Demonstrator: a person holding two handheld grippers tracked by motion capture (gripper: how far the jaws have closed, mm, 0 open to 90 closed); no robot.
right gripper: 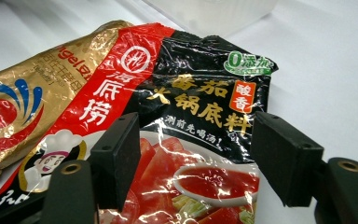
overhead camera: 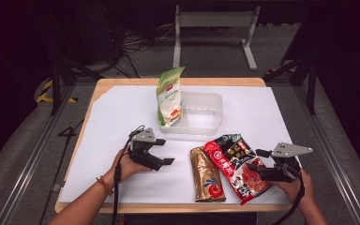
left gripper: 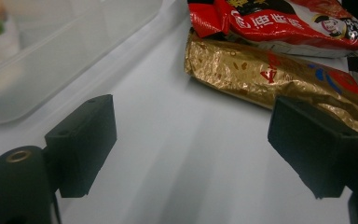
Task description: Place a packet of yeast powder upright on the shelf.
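My hands come in nearest, at the bottom of the high view, each with a tool; my left gripper (overhead camera: 165, 161) stands with its jaws wide apart over bare white paper (overhead camera: 122, 117), nothing between them and nothing touched; in the left gripper view the gold packet (left gripper: 279, 79) lies just ahead and to the right, its crinkled foil passing behind my right-hand jaw, though I cannot tell whether that jaw touches it; the clear plastic tray (left gripper: 74, 51) sits to the upper left of that view. My right gripper (overhead camera: 258, 171) is also parted, jaws spread over the near end of the red and black soup-base packet (right gripper: 200, 140); the packet lies flat between them and under them, and I cannot see the pads pressing on it. The red and black packet overlaps the gold one along its left edge; both lie on the paper in front of the tray (overhead camera: 201, 112), between my two grippers. A green and white pouch (overhead camera: 169, 96) stands upright in the tray's left end.
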